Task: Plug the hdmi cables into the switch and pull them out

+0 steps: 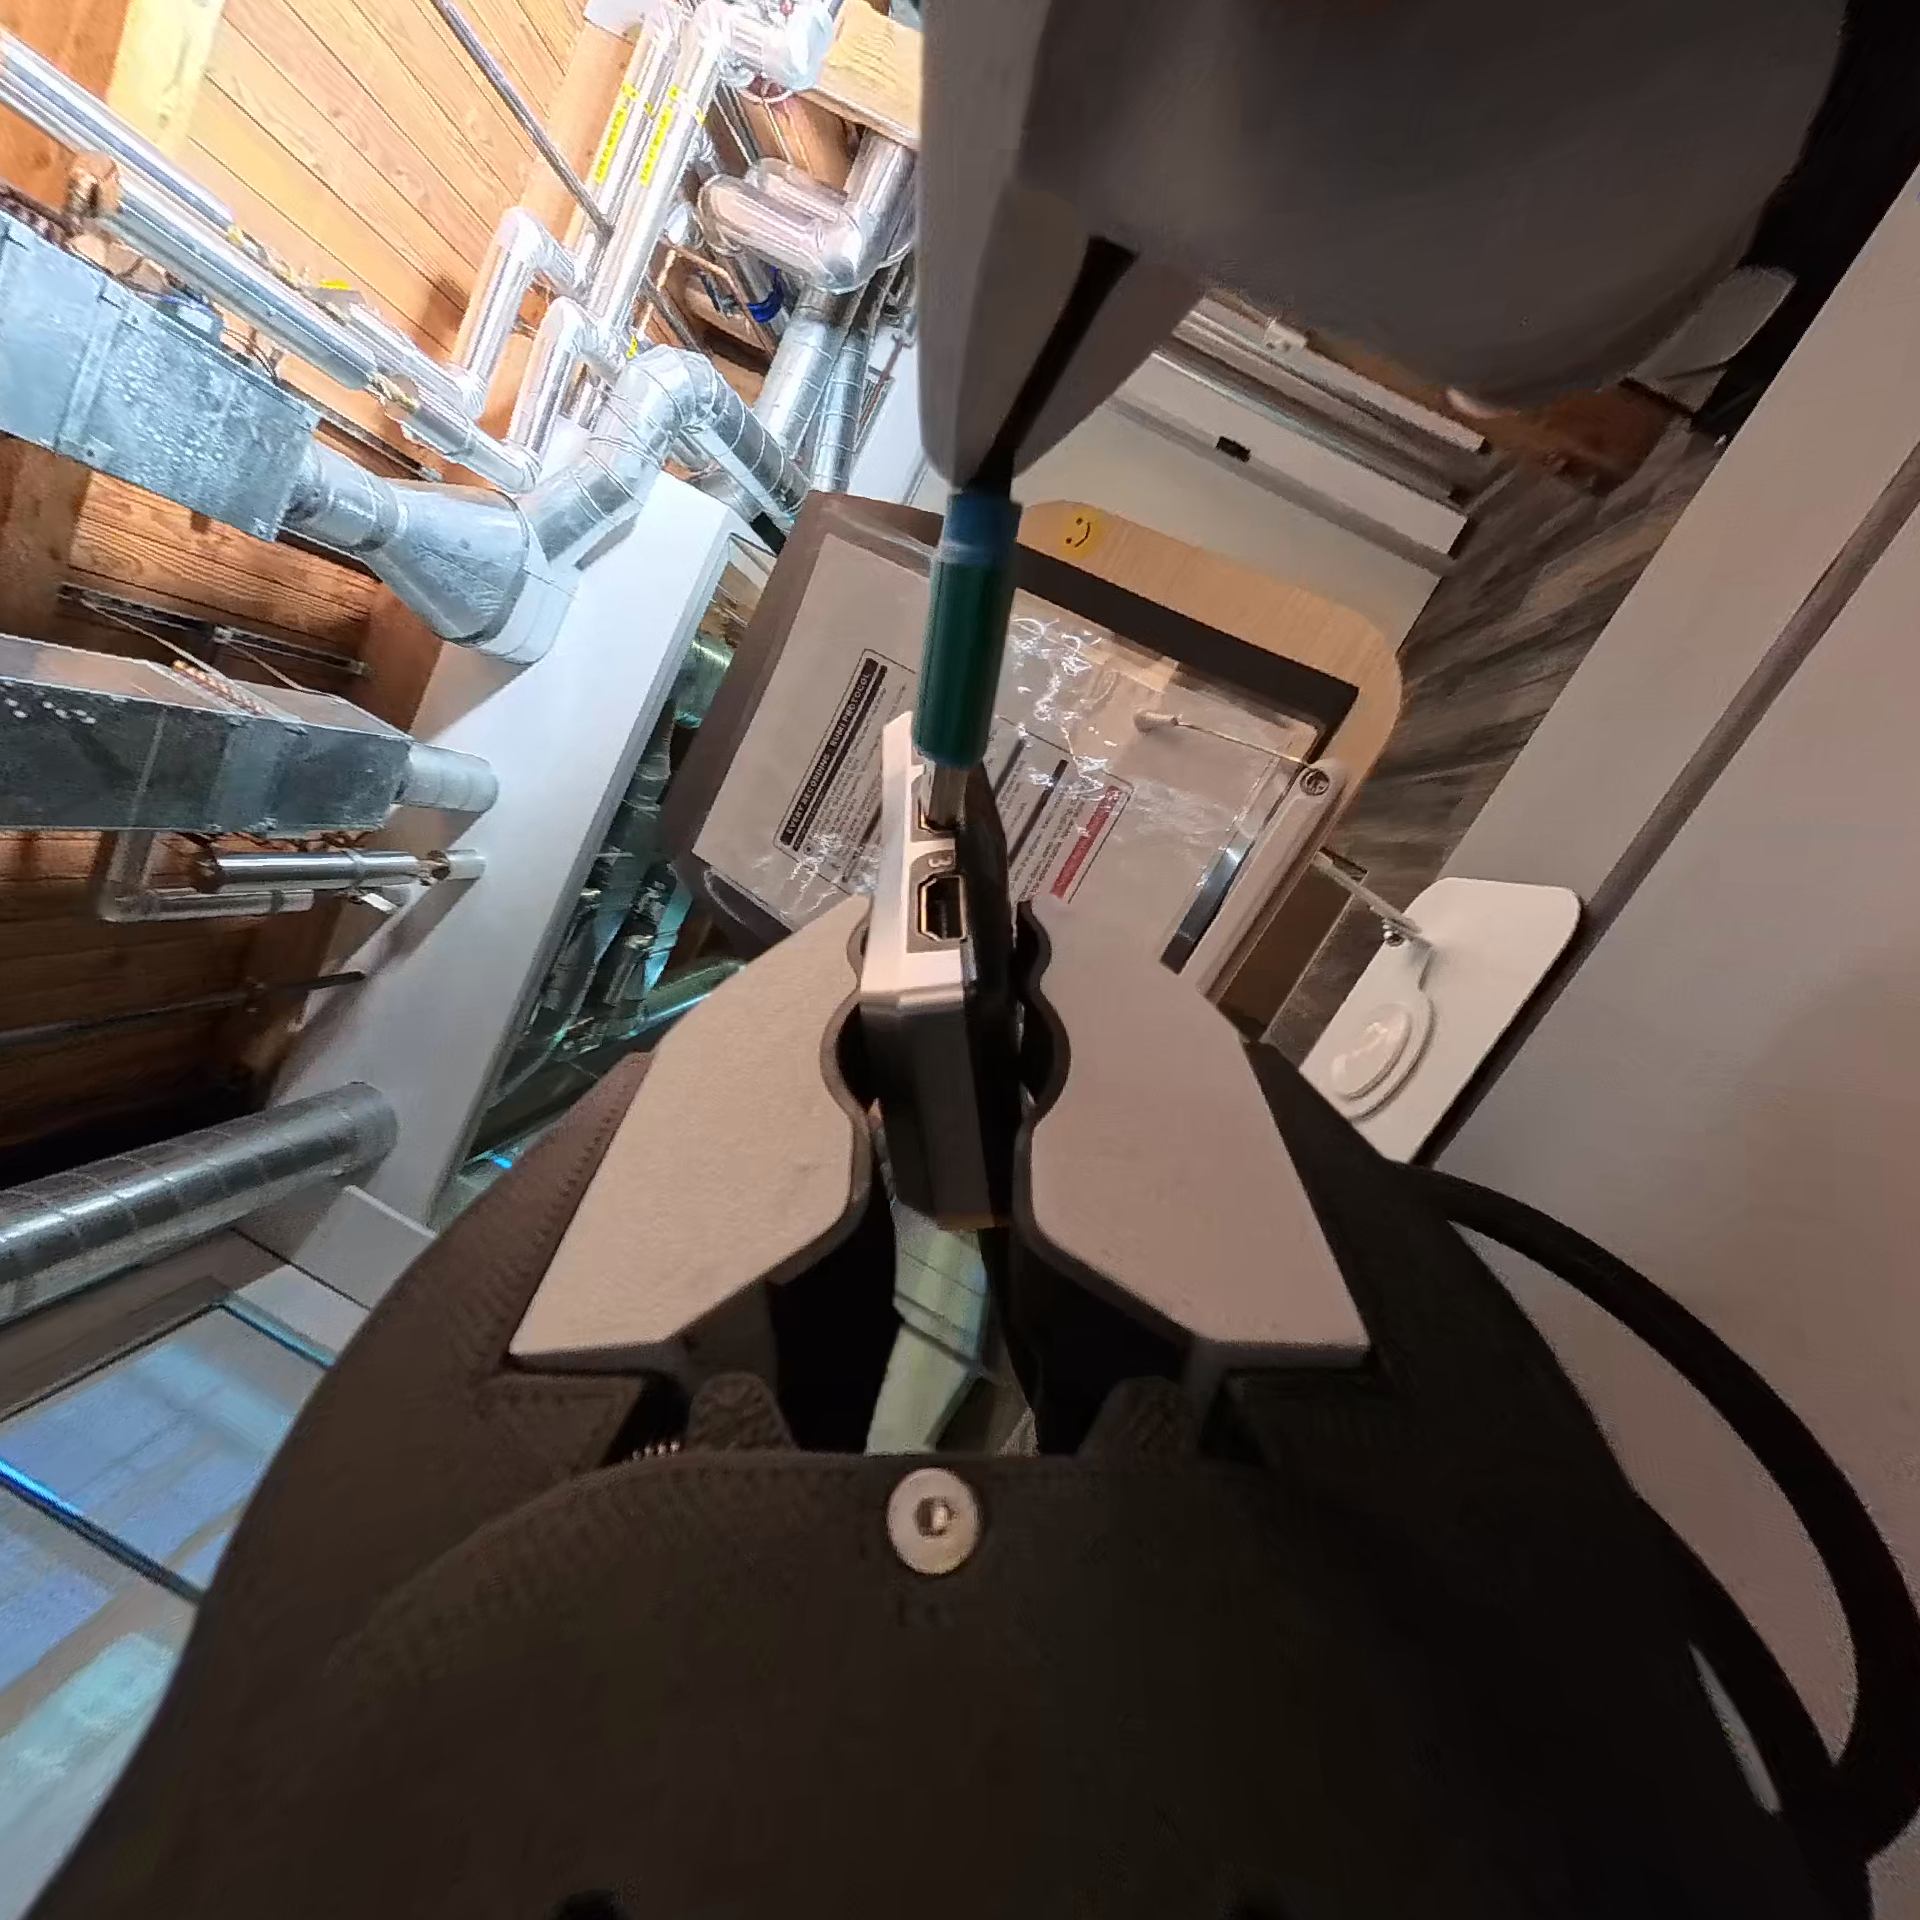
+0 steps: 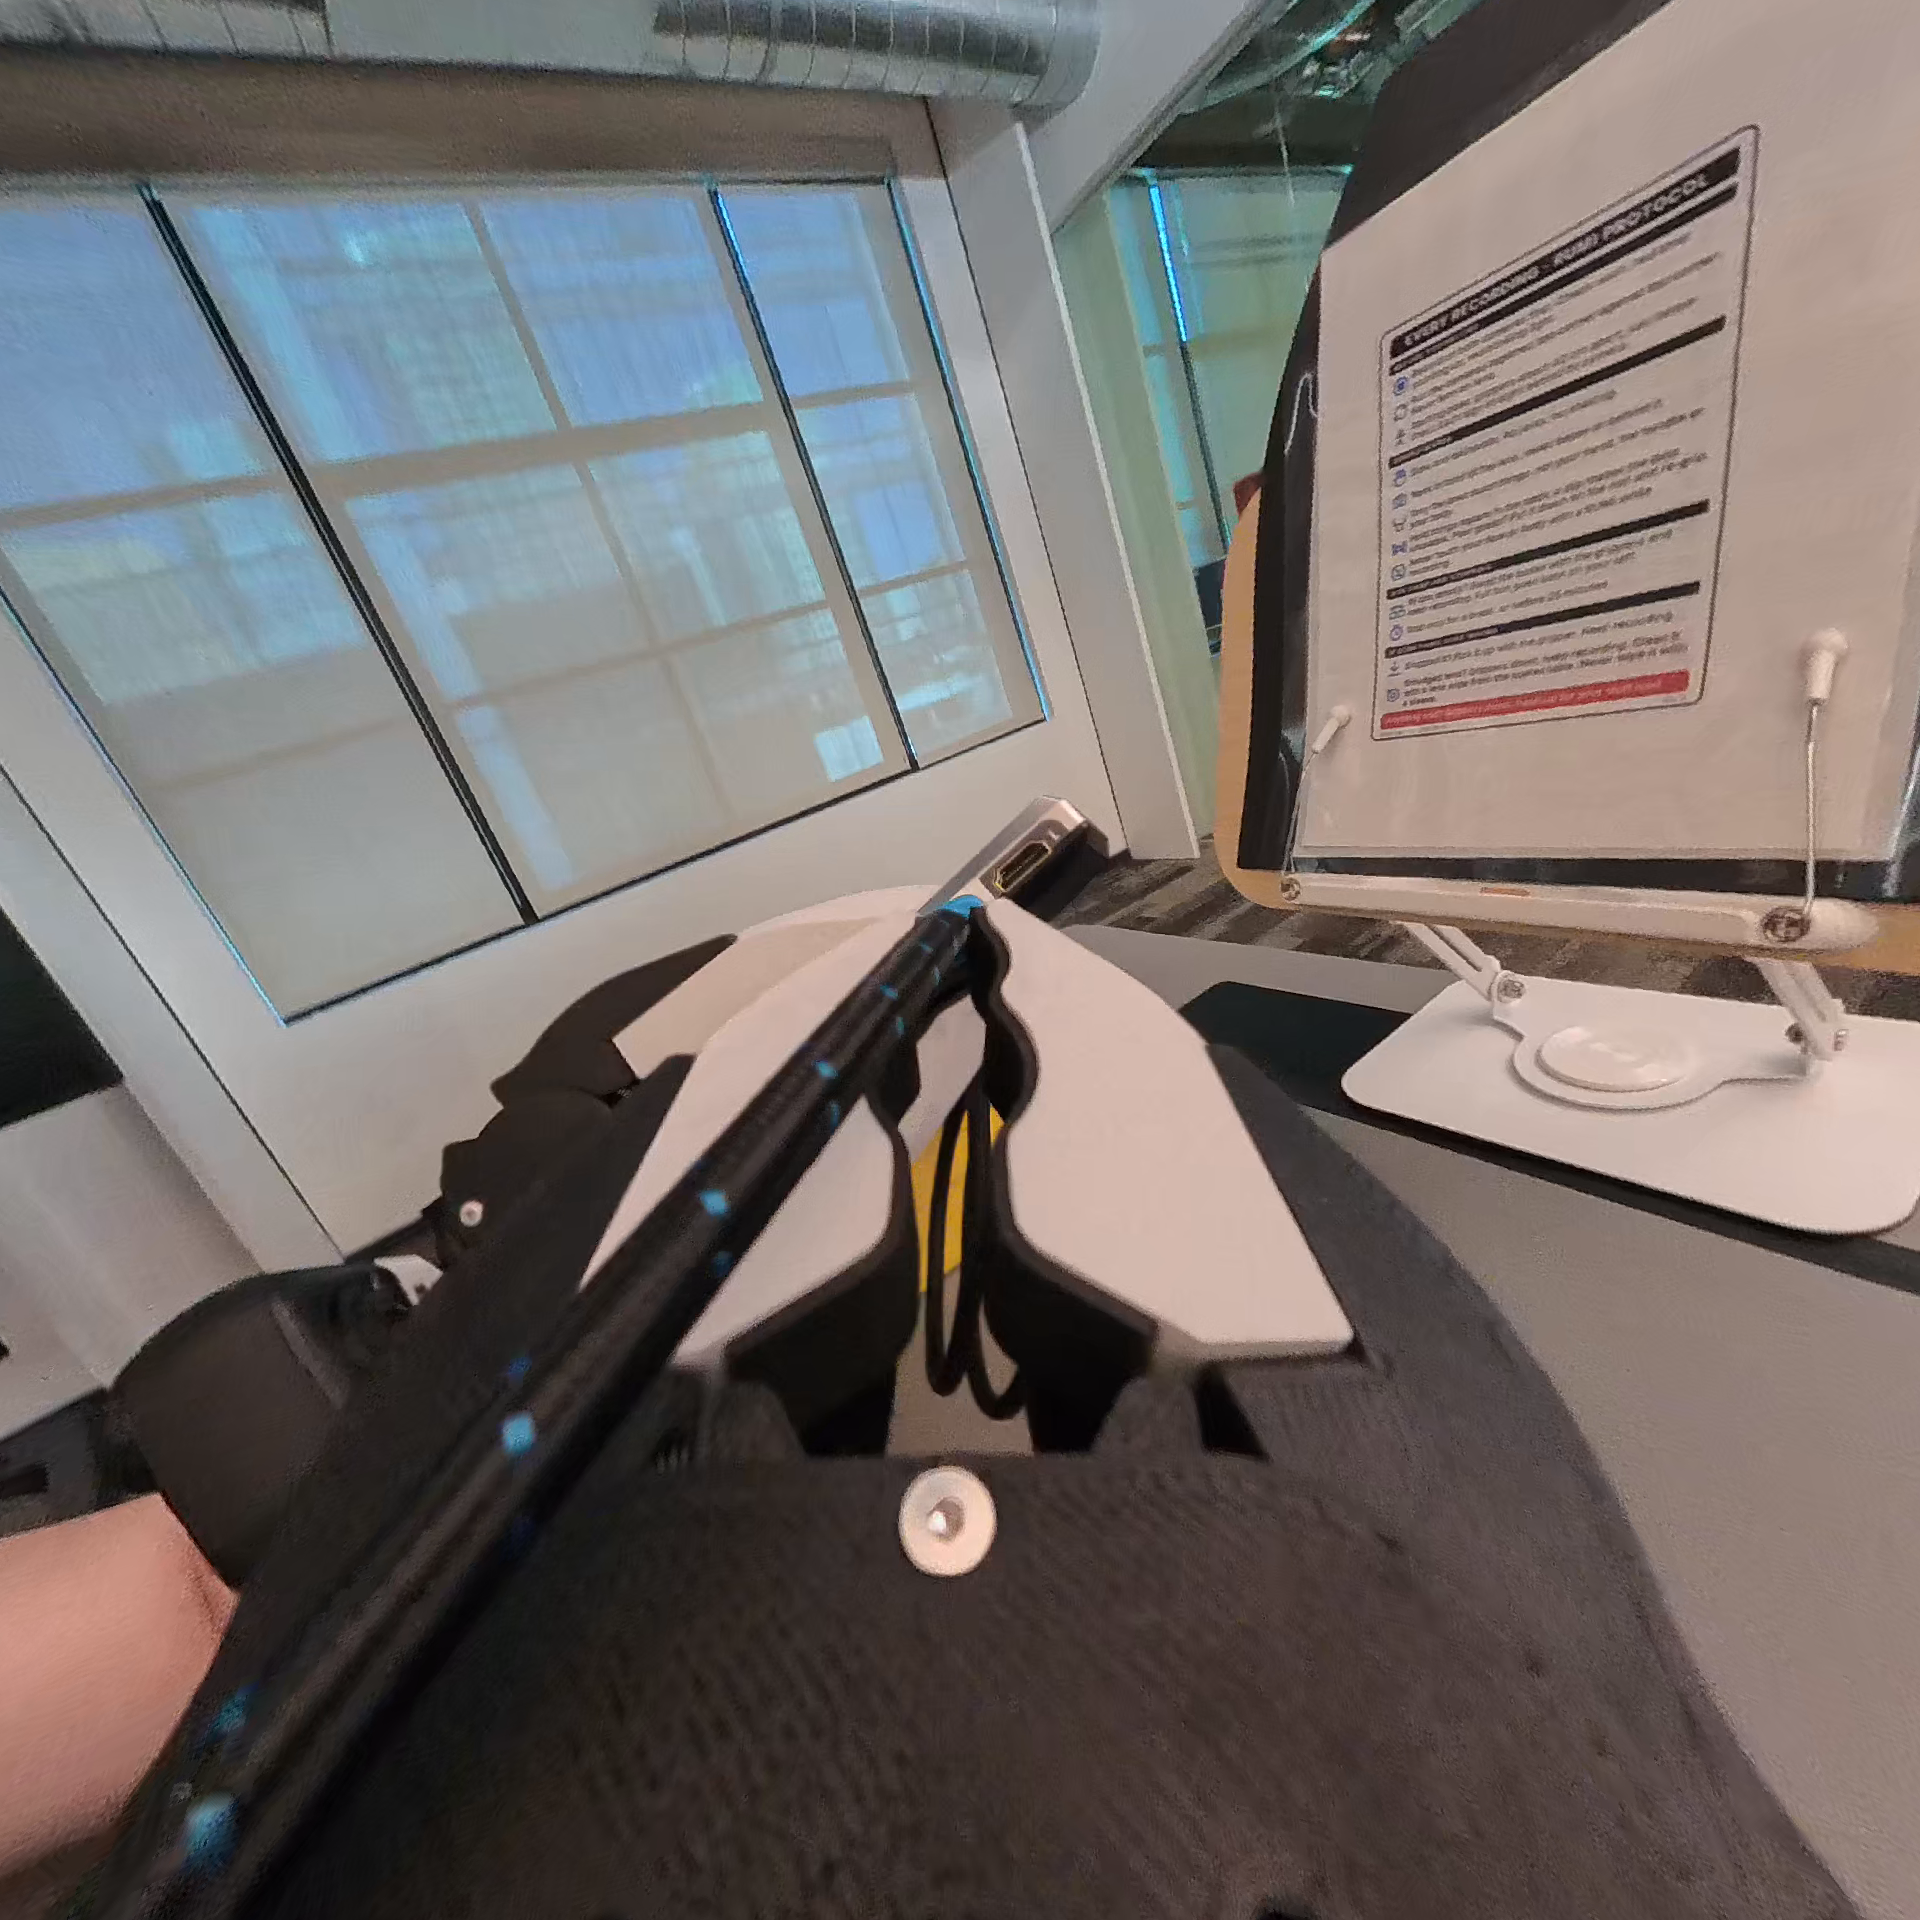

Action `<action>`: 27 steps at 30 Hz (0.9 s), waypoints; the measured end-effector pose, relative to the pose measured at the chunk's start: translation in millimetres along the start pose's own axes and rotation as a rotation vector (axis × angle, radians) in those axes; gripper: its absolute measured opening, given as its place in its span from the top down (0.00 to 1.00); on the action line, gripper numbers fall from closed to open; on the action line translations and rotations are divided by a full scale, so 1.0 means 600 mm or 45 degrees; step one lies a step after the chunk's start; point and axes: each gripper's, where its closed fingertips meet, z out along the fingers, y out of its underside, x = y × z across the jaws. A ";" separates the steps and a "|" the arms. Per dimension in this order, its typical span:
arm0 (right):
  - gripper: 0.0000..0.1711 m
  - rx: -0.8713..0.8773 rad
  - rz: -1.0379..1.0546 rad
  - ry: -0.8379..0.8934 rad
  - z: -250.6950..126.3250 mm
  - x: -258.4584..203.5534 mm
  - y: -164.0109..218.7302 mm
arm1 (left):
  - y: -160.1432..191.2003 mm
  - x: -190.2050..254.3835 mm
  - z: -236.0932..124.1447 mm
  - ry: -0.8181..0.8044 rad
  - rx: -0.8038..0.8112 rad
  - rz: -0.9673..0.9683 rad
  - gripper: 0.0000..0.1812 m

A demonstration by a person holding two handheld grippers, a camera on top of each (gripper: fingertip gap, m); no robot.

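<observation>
In the left wrist view my left gripper [image 1: 940, 935] is shut on the white and grey HDMI switch [image 1: 920, 1060] and holds it in the air. An empty HDMI port [image 1: 940, 914] faces the camera. My right gripper [image 1: 987, 468] comes in from above, shut on a green and blue HDMI plug [image 1: 961, 644]. The plug's metal tip sits in the switch's farther port. In the right wrist view my right gripper [image 2: 966, 925] pinches the plug's blue end; its black, blue-flecked cable [image 2: 665, 1247] runs back to the lower left. The switch [image 2: 1023, 831] shows just beyond.
A laminated sheet on a white stand [image 2: 1538, 499] sits on the grey table [image 2: 1714, 1403] at the right, with its base [image 2: 1621, 1101] close by. A thin black cable [image 2: 961, 1247] hangs between the right fingers. A gloved hand [image 2: 239, 1392] holds the left gripper. Windows [image 2: 520, 520] are behind.
</observation>
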 end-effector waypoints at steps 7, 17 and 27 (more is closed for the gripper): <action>0.96 0.042 0.116 -0.038 0.000 0.009 0.003 | 0.000 0.001 0.001 -0.010 -0.008 0.061 0.88; 0.96 -0.246 -0.650 -0.186 -0.002 0.011 0.018 | 0.005 0.046 0.006 0.300 -0.005 -0.093 0.88; 0.96 -0.160 -0.173 -0.144 -0.004 0.034 0.001 | 0.001 0.019 0.005 0.094 -0.004 -0.067 0.88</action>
